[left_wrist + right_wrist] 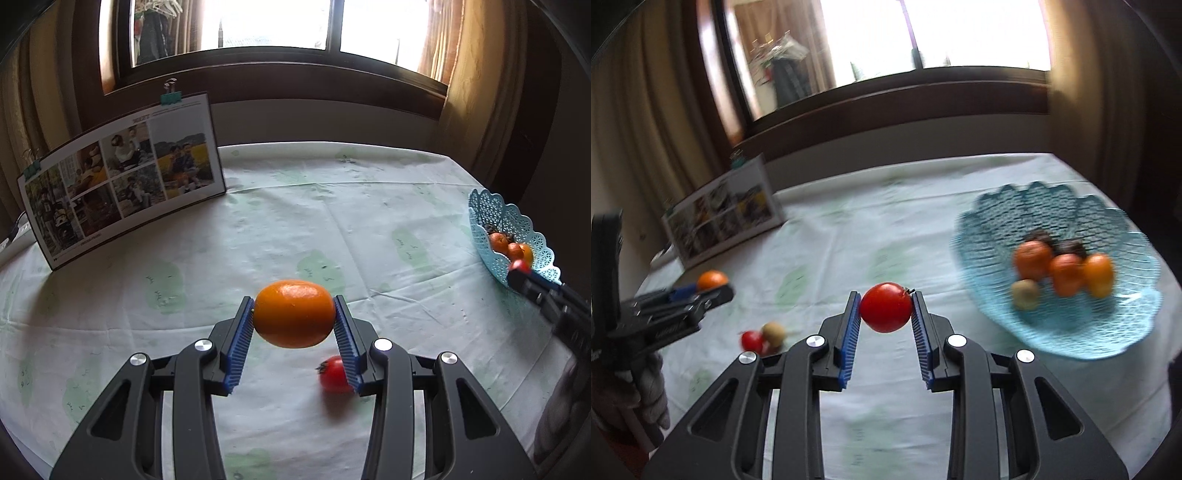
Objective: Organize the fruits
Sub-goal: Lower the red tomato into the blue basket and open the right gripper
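My left gripper (pixel 294 308) is shut on an orange (pixel 294 314) and holds it above the tablecloth; it also shows in the right wrist view (pixel 708 283), at the left. A red tomato (pixel 333 374) lies on the cloth below it, next to a brownish kiwi (pixel 773 332) in the right wrist view. My right gripper (pixel 885 301) is shut on a second tomato (pixel 885 307), held above the table, left of the light-blue lattice basket (pixel 986 236). The basket holds several orange fruits (pixel 1065 274) and a kiwi (pixel 1026 293). In the left wrist view the basket (pixel 491 210) sits at the far right.
A photo calendar board (pixel 122 181) stands at the table's back left. The tablecloth (pixel 332 229) is white with pale green patches. A window and curtains are behind the table. A gloved hand (pixel 646 387) holds the left gripper.
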A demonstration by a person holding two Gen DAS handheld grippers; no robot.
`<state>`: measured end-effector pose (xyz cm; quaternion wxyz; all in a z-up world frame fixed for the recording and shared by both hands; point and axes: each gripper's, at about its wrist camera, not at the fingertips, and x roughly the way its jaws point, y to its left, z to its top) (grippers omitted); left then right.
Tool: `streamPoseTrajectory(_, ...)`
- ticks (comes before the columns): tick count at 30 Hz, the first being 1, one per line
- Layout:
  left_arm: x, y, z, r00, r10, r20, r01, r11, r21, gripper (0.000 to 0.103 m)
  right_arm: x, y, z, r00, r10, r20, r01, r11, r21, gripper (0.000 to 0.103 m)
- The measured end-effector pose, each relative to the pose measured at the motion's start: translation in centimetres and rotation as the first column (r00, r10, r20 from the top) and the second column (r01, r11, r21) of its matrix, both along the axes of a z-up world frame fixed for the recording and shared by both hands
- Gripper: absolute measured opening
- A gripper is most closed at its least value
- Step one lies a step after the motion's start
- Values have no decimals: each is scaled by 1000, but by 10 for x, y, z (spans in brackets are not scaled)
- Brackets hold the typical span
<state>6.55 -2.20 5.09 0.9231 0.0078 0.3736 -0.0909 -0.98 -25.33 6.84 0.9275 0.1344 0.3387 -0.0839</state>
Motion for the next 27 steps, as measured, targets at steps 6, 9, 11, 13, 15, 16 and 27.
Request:
streamPoseTrajectory(6,-1,-22,1,999,-35,-2,35,999,15,43,-19,-40,7,992,-123,37,124,992,-25,29)
streamPoseTrajectory(9,-1,-34,1,999,-53,-3,53,998,21,43,-27,-59,7,984,-174,42,175,984,-25,29)
streamPoseTrajectory(11,-1,-41,2,998,-63,-3,63,998,25,43,-32,-70,5,977,-211,41,212,977,-28,29)
streamPoseTrajectory(13,-1,-48,3,997,-75,-2,75,997,29,43,-36,-79,3,971,-235,40,237,971,-28,29)
streamPoseTrajectory(15,-1,-55,4,996,-88,-1,88,996,34,43,-41,-87,0,965,-261,39,262,965,-24,29)
streamPoseTrajectory(16,-1,-62,5,995,-98,0,98,995,37,43,-43,-90,-1,961,-274,41,275,961,-26,32)
streamPoseTrajectory(27,-1,-124,17,980,-200,16,199,978,57,43,-70,-111,-1,912,-391,124,398,917,-35,59)
